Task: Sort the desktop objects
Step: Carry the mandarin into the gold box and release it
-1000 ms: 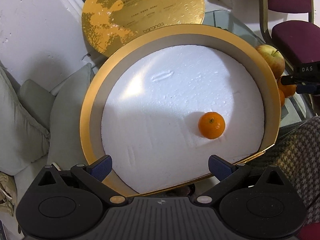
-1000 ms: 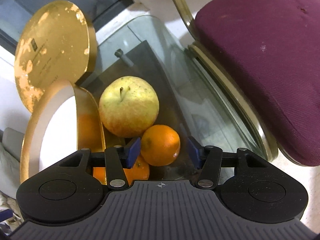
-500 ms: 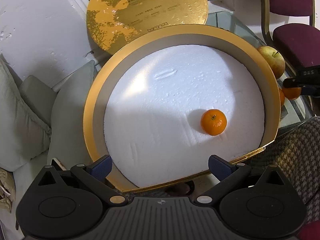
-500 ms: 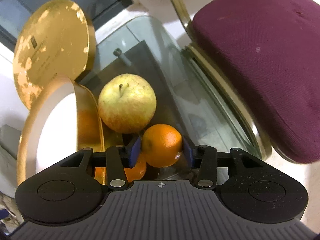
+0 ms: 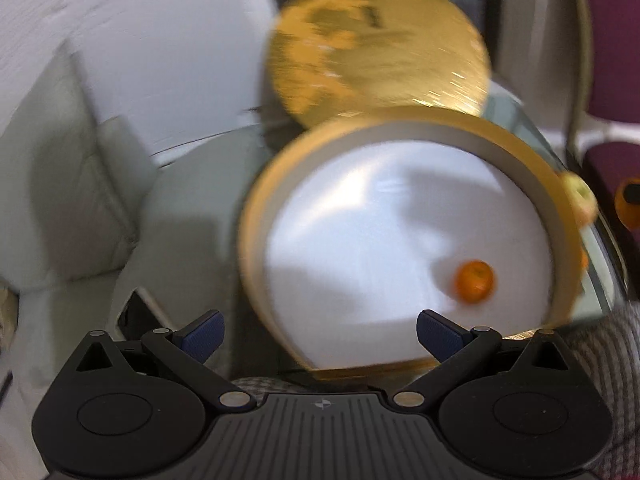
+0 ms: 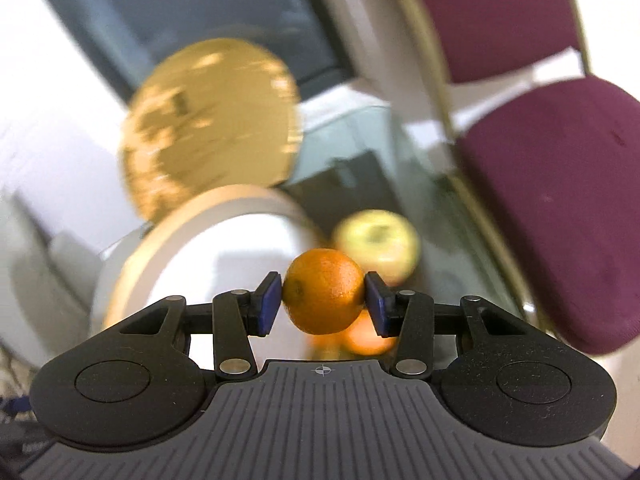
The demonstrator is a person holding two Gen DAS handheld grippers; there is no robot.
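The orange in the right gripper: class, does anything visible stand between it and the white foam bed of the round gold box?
Nothing visible blocks it. The orange is clamped in the right gripper, beside the round gold box. The box is open, its lid propped behind, one small orange inside.

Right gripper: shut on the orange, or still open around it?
Shut. The right gripper has both blue pads pressed against the round orange, which hangs in front of the blurred yellow-green apple.

dimpled orange (image 6: 323,291), shiny gold lid (image 5: 378,50)
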